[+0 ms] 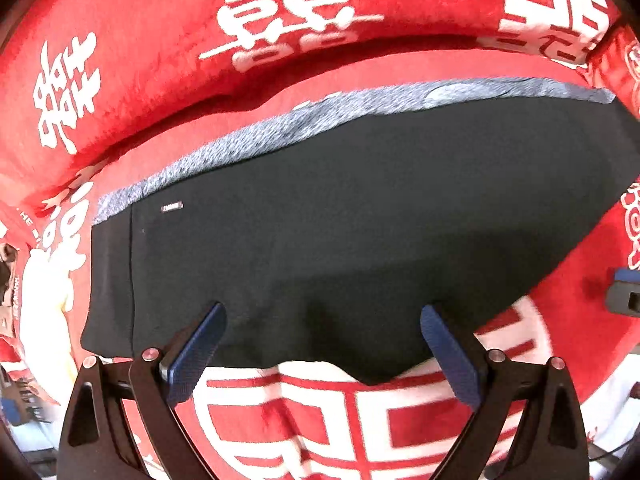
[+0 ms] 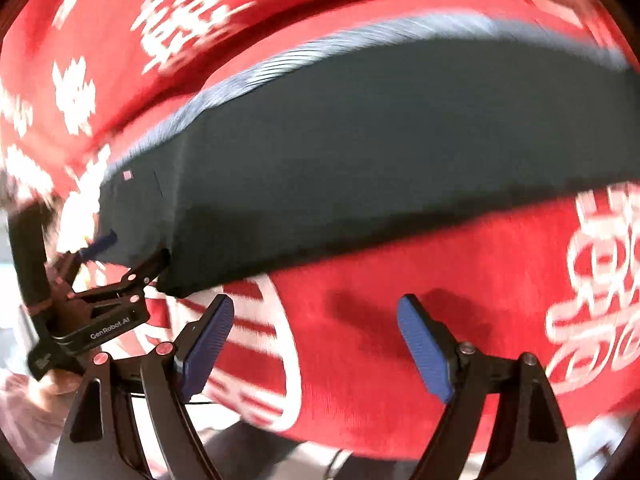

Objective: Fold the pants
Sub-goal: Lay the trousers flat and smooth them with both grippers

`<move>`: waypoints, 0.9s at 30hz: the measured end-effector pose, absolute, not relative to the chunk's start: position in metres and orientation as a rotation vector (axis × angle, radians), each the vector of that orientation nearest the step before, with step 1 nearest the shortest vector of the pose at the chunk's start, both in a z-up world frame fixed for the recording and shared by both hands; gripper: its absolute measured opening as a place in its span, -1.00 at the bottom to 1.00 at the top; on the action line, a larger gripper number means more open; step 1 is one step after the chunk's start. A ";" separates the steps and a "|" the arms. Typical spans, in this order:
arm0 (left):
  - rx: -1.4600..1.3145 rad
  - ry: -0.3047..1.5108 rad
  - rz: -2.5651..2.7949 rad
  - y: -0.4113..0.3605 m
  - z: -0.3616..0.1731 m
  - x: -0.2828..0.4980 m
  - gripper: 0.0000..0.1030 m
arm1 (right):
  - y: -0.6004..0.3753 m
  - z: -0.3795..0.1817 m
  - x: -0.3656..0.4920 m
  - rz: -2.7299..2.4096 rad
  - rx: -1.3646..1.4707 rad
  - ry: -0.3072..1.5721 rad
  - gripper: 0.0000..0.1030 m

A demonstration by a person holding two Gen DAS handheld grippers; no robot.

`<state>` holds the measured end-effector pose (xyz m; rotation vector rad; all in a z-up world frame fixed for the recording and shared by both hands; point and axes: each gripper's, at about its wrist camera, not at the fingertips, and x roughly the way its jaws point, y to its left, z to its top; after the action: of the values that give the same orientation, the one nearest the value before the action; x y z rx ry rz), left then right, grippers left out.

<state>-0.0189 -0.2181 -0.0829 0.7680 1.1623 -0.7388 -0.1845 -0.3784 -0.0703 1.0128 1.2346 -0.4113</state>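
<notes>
Left wrist view
Pants (image 1: 340, 220): lie flat on the red blanket (image 1: 140, 60), already doubled lengthwise, grey lining (image 1: 280, 132) showing along the far edge.
Left gripper (image 1: 322, 344): fingers spread wide, tips over the near hem, nothing pinched.
Step, as I judge it: take the near edge for the next fold; bite both layers together, low and square to the hem.
Room: blanket free beyond the far edge.

Right wrist view
Right gripper (image 2: 316, 340): spread, empty, over bare blanket just short of the pants (image 2: 380, 160).
Left gripper (image 2: 132, 256): at the pants' left corner; its grip cannot be told here, the view is blurred.
Edges: near hem runs slantwise; match the left side's height before lifting.
Room: open blanket to the right.
</notes>
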 end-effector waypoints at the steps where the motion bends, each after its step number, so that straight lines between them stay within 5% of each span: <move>1: 0.771 1.167 -0.743 -0.222 -0.079 -0.022 0.92 | -0.385 -0.070 -0.199 -0.442 1.062 1.220 0.68; 13: 0.811 1.123 -0.836 -0.316 -0.073 -0.080 0.92 | -0.495 -0.037 -0.323 -0.854 1.139 0.924 0.67; 15: 0.797 1.121 -0.828 -0.331 -0.076 -0.084 0.92 | -0.529 -0.035 -0.345 -0.964 1.166 0.836 0.52; 17: 0.775 1.132 -0.803 -0.348 -0.085 -0.077 0.92 | -0.565 -0.043 -0.361 -1.036 1.196 0.795 0.12; 21: 0.769 1.153 -0.754 -0.366 -0.098 -0.074 0.92 | -0.603 -0.064 -0.367 -1.078 1.221 0.791 -0.10; 23: 0.792 1.163 -0.744 -0.369 -0.104 -0.078 0.92 | -0.613 -0.070 -0.364 -1.051 1.208 0.793 -0.77; 27: 0.837 1.172 -0.743 -0.366 -0.113 -0.087 0.92 | -0.606 -0.070 -0.369 -1.047 1.192 0.811 -0.76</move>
<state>-0.0873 -0.3663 -0.1127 0.8370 1.1724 -0.7431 -0.3692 -0.6055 -0.0701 1.1922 0.8109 -1.0468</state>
